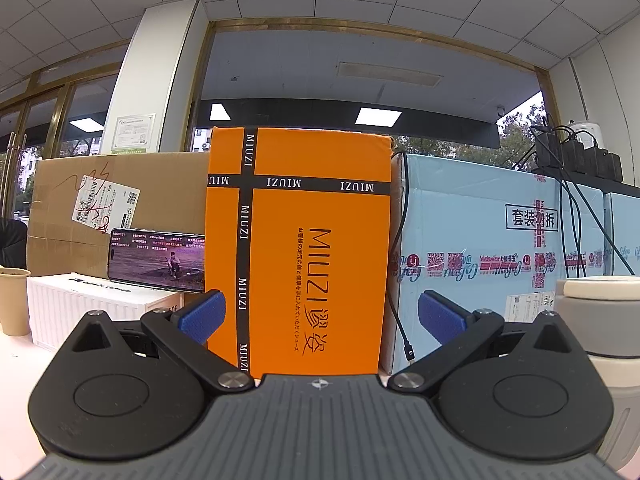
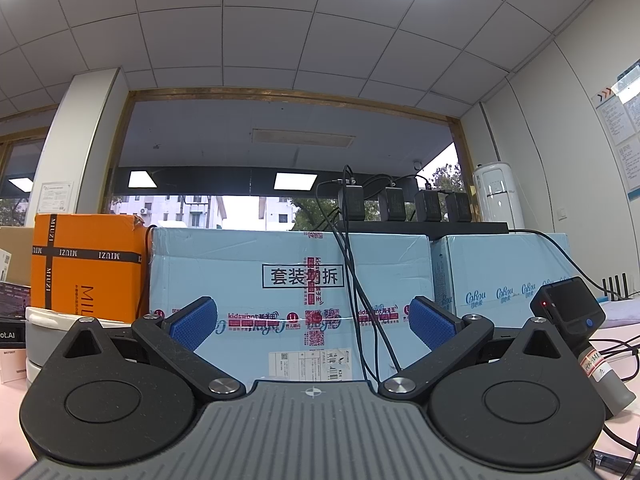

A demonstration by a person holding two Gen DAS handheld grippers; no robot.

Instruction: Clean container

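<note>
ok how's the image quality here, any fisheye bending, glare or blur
Left wrist view: sharp, strong barrel bending of the window frame, the phone screen glows without washing out. Right wrist view: equally sharp, ceiling tiles curve, a blown-out light patch in the top-left corner, and bright sky behind the chargers.

An orange MIUZI box (image 1: pixel 298 248) stands upright between a brown cardboard box (image 1: pixel 120 196) on its left and a light blue carton (image 1: pixel 480 240) on its right, and a black cable (image 1: pixel 400 280) hangs down in the gap beside the orange one. A phone (image 1: pixel 158 260) with a lit screen leans against the brown box on top of a white ribbed box (image 1: pixel 88 312), with a paper cup (image 1: pixel 14 300) just beside it. On the blue cartons lies a black power strip (image 2: pixel 420 225) with four black adapters (image 2: pixel 400 204) plugged in, and a small black camera device (image 2: pixel 568 312) stands at the right.
</note>
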